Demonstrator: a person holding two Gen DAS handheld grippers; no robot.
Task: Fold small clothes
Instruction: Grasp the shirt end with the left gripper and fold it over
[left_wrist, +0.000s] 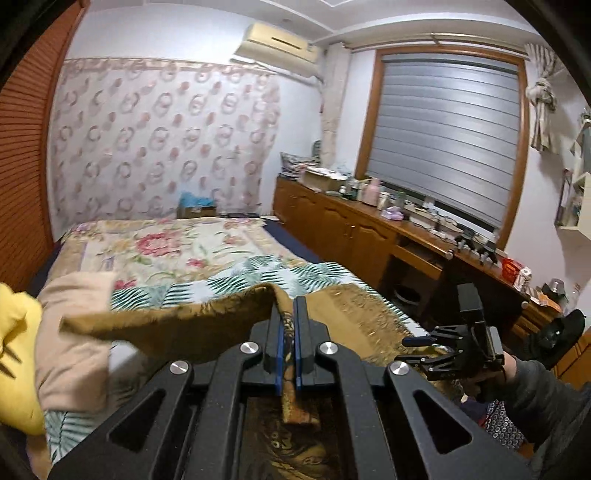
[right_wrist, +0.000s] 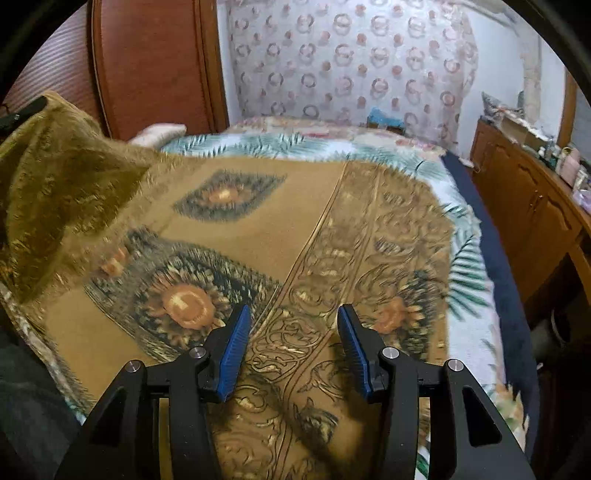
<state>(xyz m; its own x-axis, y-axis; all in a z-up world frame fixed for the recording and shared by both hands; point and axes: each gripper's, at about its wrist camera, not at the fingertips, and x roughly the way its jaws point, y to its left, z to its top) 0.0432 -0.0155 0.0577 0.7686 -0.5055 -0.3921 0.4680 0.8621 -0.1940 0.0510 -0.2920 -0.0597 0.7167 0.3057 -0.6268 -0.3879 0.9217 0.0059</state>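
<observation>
A brown patterned cloth (right_wrist: 258, 229) with dark flower medallions lies spread on the bed. My left gripper (left_wrist: 290, 317) is shut on one edge of the cloth (left_wrist: 177, 321) and holds it lifted above the bed. In the right wrist view that raised part hangs at the left (right_wrist: 62, 177). My right gripper (right_wrist: 293, 314) is open and empty, low over the cloth's ornate border. It also shows in the left wrist view (left_wrist: 436, 347) at the right, held in a hand.
The bed has a leaf-print sheet (left_wrist: 236, 280) and a floral blanket (left_wrist: 166, 243). A pink cloth (left_wrist: 70, 343) and a yellow one (left_wrist: 14, 354) lie at the left. A wooden cabinet (left_wrist: 354, 229) with clutter runs along the right. A wooden headboard (right_wrist: 155, 62) stands behind.
</observation>
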